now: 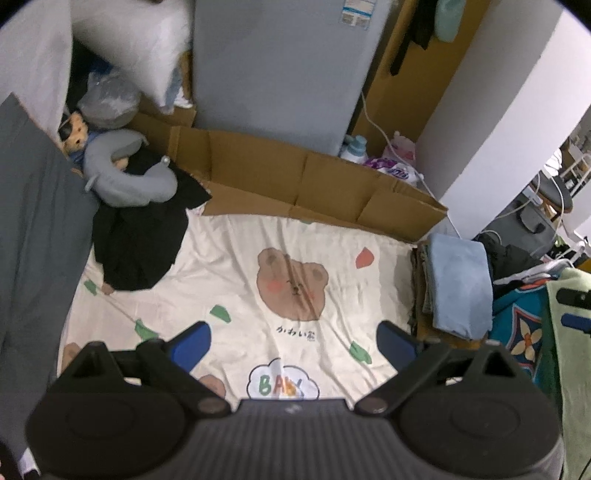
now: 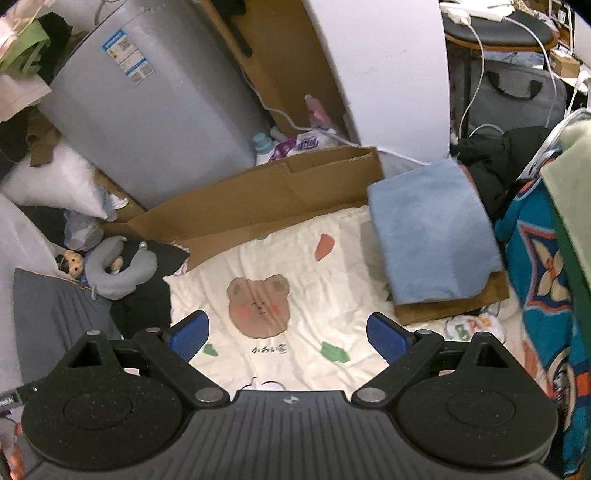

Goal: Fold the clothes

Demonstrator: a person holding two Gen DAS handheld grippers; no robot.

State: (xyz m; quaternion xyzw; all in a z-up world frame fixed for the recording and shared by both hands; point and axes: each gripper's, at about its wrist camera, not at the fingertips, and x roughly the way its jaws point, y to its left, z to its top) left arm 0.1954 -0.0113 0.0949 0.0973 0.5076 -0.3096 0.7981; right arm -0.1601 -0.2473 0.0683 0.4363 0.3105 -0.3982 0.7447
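A folded light blue garment tops a stack of folded clothes at the right edge of a cream bear-print sheet. A crumpled black garment lies at the sheet's far left. My left gripper hovers open above the sheet, nothing between its blue fingers. My right gripper is also open and empty above the sheet, left of the blue stack. A teal patterned cloth and a green one hang at the right.
A flattened cardboard box lines the sheet's far edge, with a tall grey appliance behind it. A grey neck pillow and a doll sit at the far left. Bags, cables and a stool crowd the right.
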